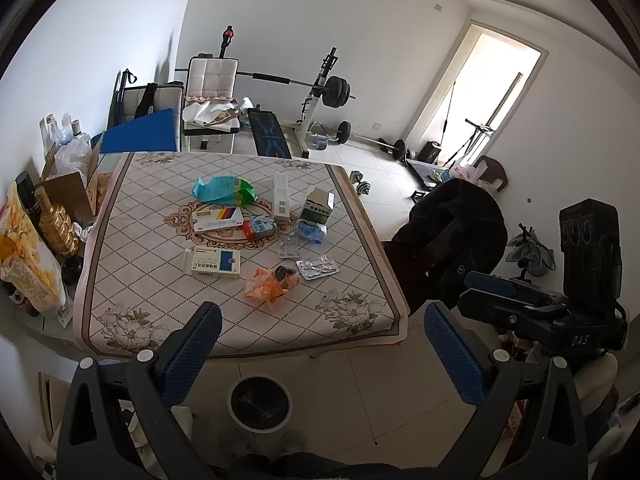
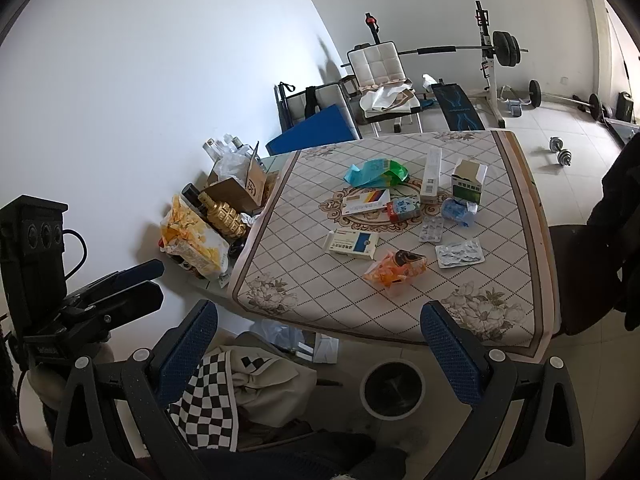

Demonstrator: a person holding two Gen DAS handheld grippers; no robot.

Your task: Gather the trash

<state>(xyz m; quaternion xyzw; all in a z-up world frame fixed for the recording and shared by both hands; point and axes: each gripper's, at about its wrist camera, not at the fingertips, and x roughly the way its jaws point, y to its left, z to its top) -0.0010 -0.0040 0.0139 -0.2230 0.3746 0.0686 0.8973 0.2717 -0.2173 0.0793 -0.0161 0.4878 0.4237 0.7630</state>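
Trash lies on the patterned table (image 1: pixel 140 248) (image 2: pixel 512 248): an orange wrapper (image 1: pixel 272 282) (image 2: pixel 396 268), a white-and-blue medicine box (image 1: pixel 216 262) (image 2: pixel 354 243), pill blister packs (image 1: pixel 318 266) (image 2: pixel 460 254), a teal-green bag (image 1: pixel 224 189) (image 2: pixel 376 172), a tall white box (image 1: pixel 281 196) (image 2: pixel 432 176) and a green-white carton (image 1: pixel 318 206) (image 2: pixel 468 182). A round white bin with a dark liner (image 1: pixel 260 404) (image 2: pixel 393 388) stands on the floor before the table. My left gripper (image 1: pixel 324 352) is open and empty above the bin. My right gripper (image 2: pixel 320 352) is open and empty, short of the table's near edge.
Bottles, a cardboard box and a yellow snack bag (image 2: pixel 192 240) crowd the table's left side. A dark chair with a jacket (image 1: pixel 452 236) stands right of the table. A checkered cloth (image 2: pixel 224 392) lies below. A weight bench and barbell (image 1: pixel 280 80) stand behind.
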